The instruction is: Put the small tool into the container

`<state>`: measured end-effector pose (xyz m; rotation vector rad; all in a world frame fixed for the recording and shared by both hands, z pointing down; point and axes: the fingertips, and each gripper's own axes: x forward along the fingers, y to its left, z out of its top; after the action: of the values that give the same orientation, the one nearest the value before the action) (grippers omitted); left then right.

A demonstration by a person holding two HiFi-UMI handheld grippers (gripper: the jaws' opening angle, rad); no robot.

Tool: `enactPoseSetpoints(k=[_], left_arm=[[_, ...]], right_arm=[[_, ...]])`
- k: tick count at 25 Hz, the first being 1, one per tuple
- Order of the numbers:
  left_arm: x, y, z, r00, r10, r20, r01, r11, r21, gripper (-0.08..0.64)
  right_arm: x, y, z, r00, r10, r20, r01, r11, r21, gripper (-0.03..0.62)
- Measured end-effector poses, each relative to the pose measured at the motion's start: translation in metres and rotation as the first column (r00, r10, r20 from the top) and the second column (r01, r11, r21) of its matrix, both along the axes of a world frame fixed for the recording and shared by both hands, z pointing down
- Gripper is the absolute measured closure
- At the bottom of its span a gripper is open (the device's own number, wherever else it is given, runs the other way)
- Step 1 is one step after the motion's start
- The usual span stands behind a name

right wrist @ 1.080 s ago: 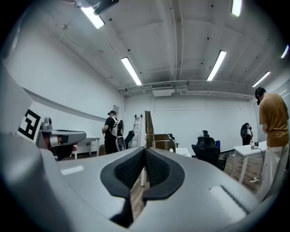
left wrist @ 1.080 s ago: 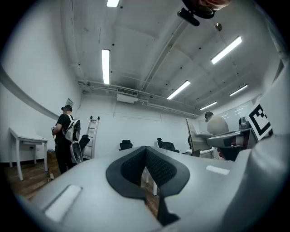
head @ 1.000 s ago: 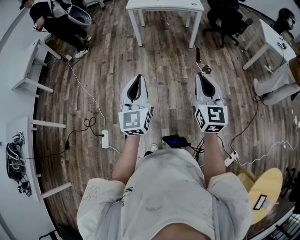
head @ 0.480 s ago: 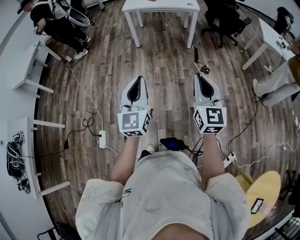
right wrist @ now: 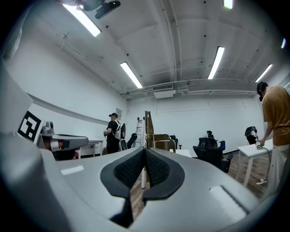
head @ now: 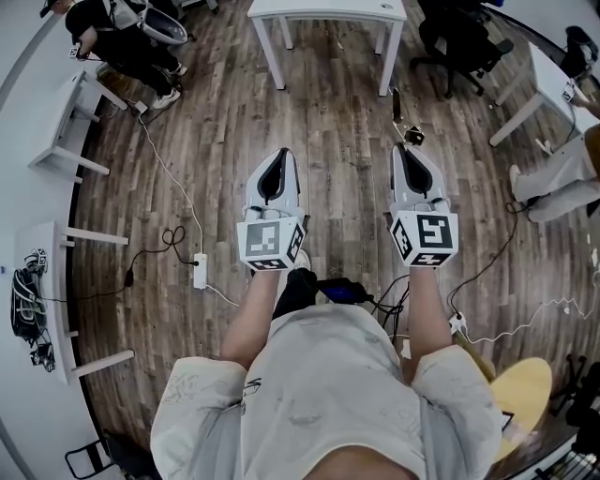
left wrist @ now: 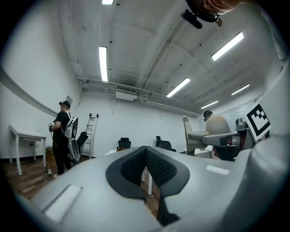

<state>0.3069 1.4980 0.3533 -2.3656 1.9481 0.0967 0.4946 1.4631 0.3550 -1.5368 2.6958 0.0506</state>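
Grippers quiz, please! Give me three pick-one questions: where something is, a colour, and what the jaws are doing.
1. Where is the white table?
A) in front of the person
B) between the grippers
C) behind the person

2. What colour is the floor?
A) green
B) brown
C) red

3. What are the right gripper's jaws doing?
A) standing wide apart
B) holding a cup
C) shut on a thin tool

Answers:
1 A, it stands at the head view's top edge, ahead.
2 B, the planks are brown wood.
3 C, the tool sticks up from between the closed jaws.
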Motion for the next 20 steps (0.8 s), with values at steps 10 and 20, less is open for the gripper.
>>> enactPoseSetpoints(k=[10,20], left_arm=[[-0.095,-0.133,0.011,1.000,0.012,-0.013,-0.012,1.000,0.000,0.558],[-0.240,-0.306,0.009,0.999,0.031,-0.030,-0.032,0.999,-0.011,0.558]], right_arm=[[-0.099,-0.129,0.003,0.999,0.005,-0.032,-0.005,1.000,0.007,0.584],[-0.254,-0.297,-0.007,0.998,0.017,-0.061,-0.017,1.000,-0.010,0.584]])
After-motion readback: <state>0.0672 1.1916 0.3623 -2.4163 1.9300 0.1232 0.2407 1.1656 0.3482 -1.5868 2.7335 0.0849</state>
